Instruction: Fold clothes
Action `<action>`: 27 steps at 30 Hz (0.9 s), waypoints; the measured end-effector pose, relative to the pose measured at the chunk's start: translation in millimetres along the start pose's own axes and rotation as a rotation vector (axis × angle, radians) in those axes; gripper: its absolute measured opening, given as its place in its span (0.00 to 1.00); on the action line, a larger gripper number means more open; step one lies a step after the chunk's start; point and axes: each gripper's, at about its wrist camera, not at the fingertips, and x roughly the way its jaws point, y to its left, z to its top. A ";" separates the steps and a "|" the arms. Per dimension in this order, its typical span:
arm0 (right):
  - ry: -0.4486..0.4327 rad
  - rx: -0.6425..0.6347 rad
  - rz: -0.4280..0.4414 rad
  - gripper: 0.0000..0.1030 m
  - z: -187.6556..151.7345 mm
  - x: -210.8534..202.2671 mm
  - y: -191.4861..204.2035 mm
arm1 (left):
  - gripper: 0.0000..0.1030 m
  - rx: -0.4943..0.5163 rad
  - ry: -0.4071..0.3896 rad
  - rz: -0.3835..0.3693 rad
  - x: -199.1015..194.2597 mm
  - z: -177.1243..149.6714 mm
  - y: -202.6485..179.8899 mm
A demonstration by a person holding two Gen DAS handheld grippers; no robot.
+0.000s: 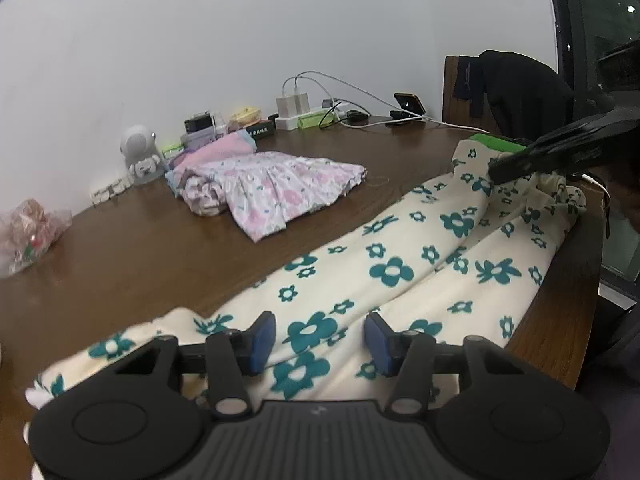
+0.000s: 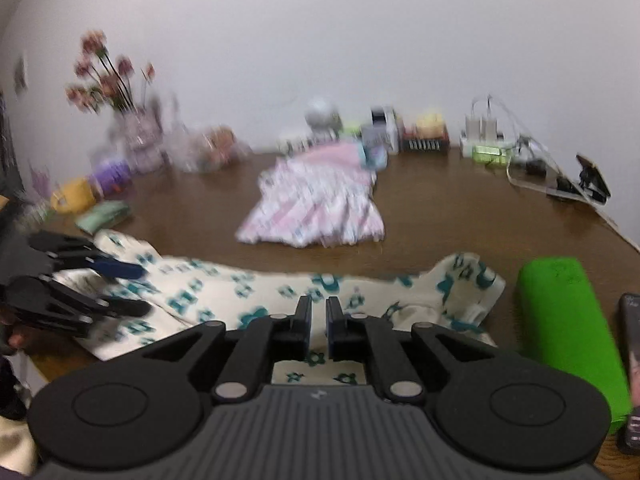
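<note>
Cream fleece trousers printed with teal flowers (image 1: 400,280) lie lengthwise along the near edge of the brown wooden table (image 1: 140,256); the left gripper (image 1: 320,340) hovers spread wide over one end, while the right gripper (image 2: 319,320), nearly closed, seems to pinch the waist end; judging by this, the first fold is being set up; next, the left must clamp; beyond lies a pink floral garment (image 1: 276,184).
</note>
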 end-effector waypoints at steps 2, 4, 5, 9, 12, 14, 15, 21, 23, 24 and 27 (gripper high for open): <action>0.052 0.041 -0.042 0.06 -0.5 14.5 -8.0 | 0.46 -0.008 -0.005 -0.005 -3.0 -3.6 -0.7; 0.094 0.105 -0.085 0.01 -1.4 24.1 -22.4 | 0.46 -0.025 -0.012 -0.010 -6.6 -7.7 1.2; 0.094 0.140 -0.087 0.00 -3.7 24.8 -31.5 | 0.45 -0.033 -0.016 -0.012 -8.1 -9.6 1.9; 0.079 0.218 -0.065 0.00 -8.2 23.6 -45.1 | 0.42 -0.042 -0.025 -0.016 -15.1 -8.7 6.2; 0.047 0.235 -0.085 0.02 -8.4 16.2 -44.4 | 0.38 -0.056 -0.073 0.009 -31.9 -8.2 14.8; -0.031 0.168 -0.137 0.05 -7.0 1.0 -36.5 | 0.39 -0.067 -0.098 0.043 -41.1 -7.6 21.4; -0.072 0.130 -0.160 0.05 -6.8 -5.9 -31.5 | 0.40 -0.069 -0.089 0.062 -40.6 -8.2 23.6; -0.037 0.089 -0.176 0.04 -2.1 -12.4 -42.1 | 0.39 -0.090 -0.031 0.094 -28.7 -22.0 30.7; -0.047 0.059 -0.145 0.05 1.8 -25.7 -49.0 | 0.39 -0.120 -0.041 0.089 -29.6 -28.0 33.3; -0.052 0.044 -0.130 0.07 3.7 -32.3 -52.4 | 0.39 -0.133 -0.047 0.088 -30.1 -30.4 34.4; -0.067 0.000 -0.084 0.38 9.4 -52.3 -62.7 | 0.39 -0.138 -0.050 0.087 -31.6 -32.0 35.5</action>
